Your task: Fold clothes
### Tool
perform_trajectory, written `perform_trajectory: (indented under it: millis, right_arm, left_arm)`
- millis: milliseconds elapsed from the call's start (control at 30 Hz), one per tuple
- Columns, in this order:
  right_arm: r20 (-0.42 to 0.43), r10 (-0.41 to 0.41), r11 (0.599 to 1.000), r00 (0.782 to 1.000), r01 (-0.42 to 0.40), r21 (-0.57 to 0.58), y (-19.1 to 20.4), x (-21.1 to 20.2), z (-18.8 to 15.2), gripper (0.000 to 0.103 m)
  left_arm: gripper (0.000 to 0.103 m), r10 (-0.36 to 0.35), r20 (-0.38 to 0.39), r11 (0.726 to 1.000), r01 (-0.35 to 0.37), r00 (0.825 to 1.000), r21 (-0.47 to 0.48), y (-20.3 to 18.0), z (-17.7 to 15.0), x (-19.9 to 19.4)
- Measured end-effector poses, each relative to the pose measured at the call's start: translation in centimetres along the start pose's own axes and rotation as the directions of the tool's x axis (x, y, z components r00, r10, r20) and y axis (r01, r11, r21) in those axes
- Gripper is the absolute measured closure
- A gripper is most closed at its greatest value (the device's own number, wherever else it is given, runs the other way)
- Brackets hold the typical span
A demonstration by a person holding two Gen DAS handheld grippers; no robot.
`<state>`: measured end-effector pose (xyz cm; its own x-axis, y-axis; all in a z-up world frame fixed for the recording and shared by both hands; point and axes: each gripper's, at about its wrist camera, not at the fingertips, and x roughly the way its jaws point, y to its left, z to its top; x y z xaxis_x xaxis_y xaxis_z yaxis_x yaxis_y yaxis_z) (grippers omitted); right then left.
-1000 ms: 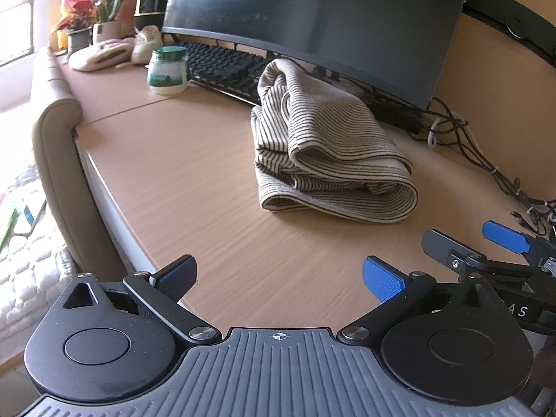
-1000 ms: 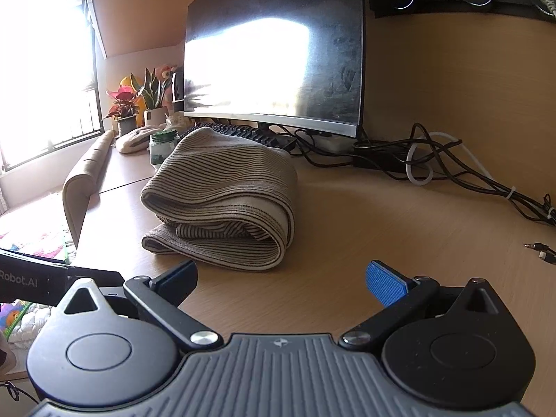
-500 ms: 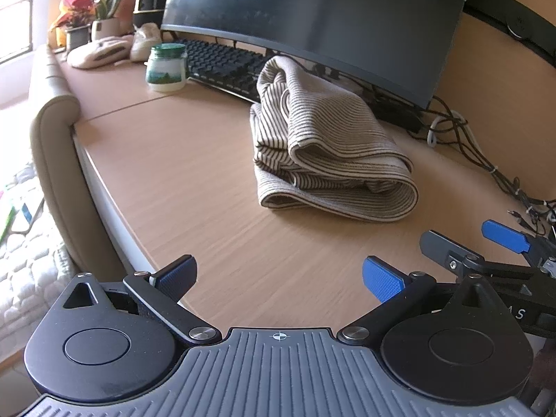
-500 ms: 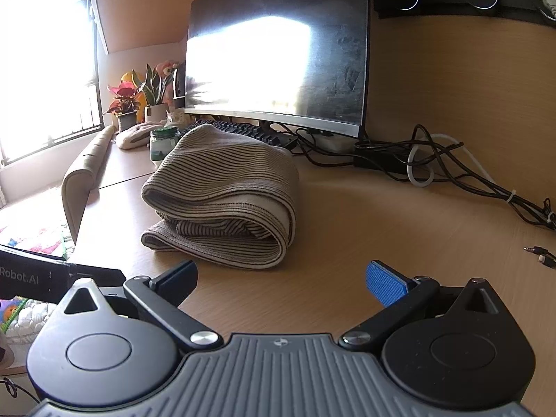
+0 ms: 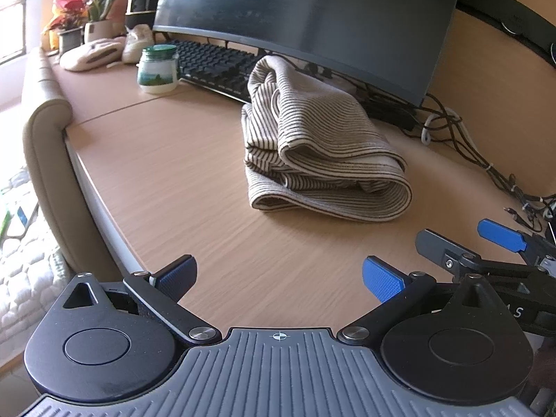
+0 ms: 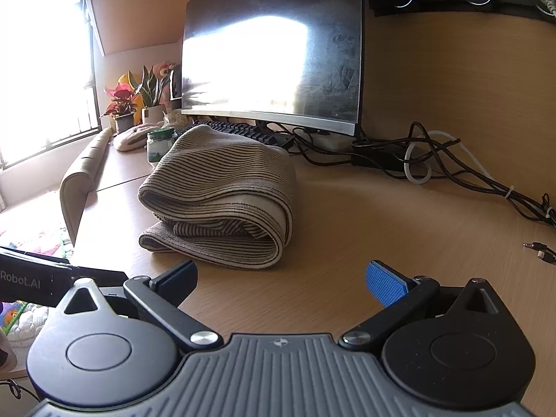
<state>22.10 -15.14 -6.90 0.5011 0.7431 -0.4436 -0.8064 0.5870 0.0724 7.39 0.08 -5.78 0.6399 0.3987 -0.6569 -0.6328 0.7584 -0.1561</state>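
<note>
Far left, upper corner of the left wrist view: potted plants (image 5: 81,17) by a bright window, a pale slipper (image 5: 91,55) lying in front of them.
Jar: green lid (image 5: 159,69), upper left of centre, standing just beside the keyboard (image 5: 222,67).
Monitor: dark screen (image 5: 312,14) across the top; in the right wrist view it shows heavy glare.
Garment: striped cloth (image 5: 319,153), folded in a thick bundle at frame centre, lying on the wooden desk (image 5: 166,173), its far end up against the keyboard.
Left gripper: (image 5: 278,274) low in the frame, jaws spread wide, holding nothing, near side of the cloth.
Right gripper: (image 6: 281,276) jaws spread wide too, empty, the bundle just beyond its left finger.
Cables: tangle (image 5: 451,132) at the right under the monitor; what looks like a small plug (image 6: 538,248) lies at the right edge.
</note>
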Motion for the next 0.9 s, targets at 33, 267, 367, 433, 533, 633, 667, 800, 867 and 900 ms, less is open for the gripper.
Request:
perform_trajectory:
  millis: [33,267,367,433,533,633,667,800,867,900]
  right_arm:
    - [0.0,0.0,1.0,1.0,0.0,0.0,-0.01,0.0,0.0,0.0]
    - [-0.002,0.001,1.0,1.0,-0.001,0.001,0.01,0.02,-0.01,0.0]
    - [-0.001,-0.001,1.0,1.0,0.001,0.001,0.1,0.03,-0.02,0.0]
    - [-0.001,-0.002,1.0,1.0,0.002,0.001,0.16,0.04,-0.02,0.0]
    - [0.0,-0.002,1.0,1.0,0.002,0.001,0.18,0.02,-0.01,0.0]
    - [0.0,-0.002,1.0,1.0,0.002,0.0,0.19,0.03,-0.02,0.0]
    - [0.0,-0.001,1.0,1.0,0.001,-0.001,0.2,0.05,-0.03,0.0]
    - [-0.001,0.001,1.0,1.0,-0.001,-0.009,0.33,0.1,0.04,0.0]
    - [0.0,0.003,1.0,1.0,-0.003,-0.013,0.38,0.09,0.05,0.0]
    - [0.0,0.004,1.0,1.0,-0.004,-0.016,0.4,0.08,0.04,0.0]
  left_arm:
    - [0.0,0.0,-0.001,1.0,0.0,1.0,-0.001,0.03,-0.01,0.01]
    - [0.0,0.002,-0.002,1.0,-0.002,1.0,-0.004,0.16,-0.06,-0.01]
    - [0.0,0.002,-0.001,1.0,-0.002,1.0,-0.004,0.23,-0.07,-0.03]
    - [0.0,0.004,-0.002,1.0,-0.004,1.0,-0.006,0.29,-0.08,-0.05]
    - [0.0,0.009,-0.001,1.0,-0.009,1.0,-0.008,0.33,-0.12,-0.13]
    - [0.0,0.012,-0.001,1.0,-0.012,1.0,-0.008,0.34,-0.11,-0.15]
    - [0.0,0.014,-0.002,1.0,-0.014,1.0,-0.009,0.32,-0.09,-0.14]
    - [0.0,0.019,0.008,1.0,-0.019,1.0,-0.003,0.21,0.0,-0.36]
    - [0.0,0.021,0.013,1.0,-0.021,1.0,-0.001,0.18,0.06,-0.48]
    - [0.0,0.022,0.015,1.0,-0.022,1.0,0.0,0.16,0.06,-0.54]
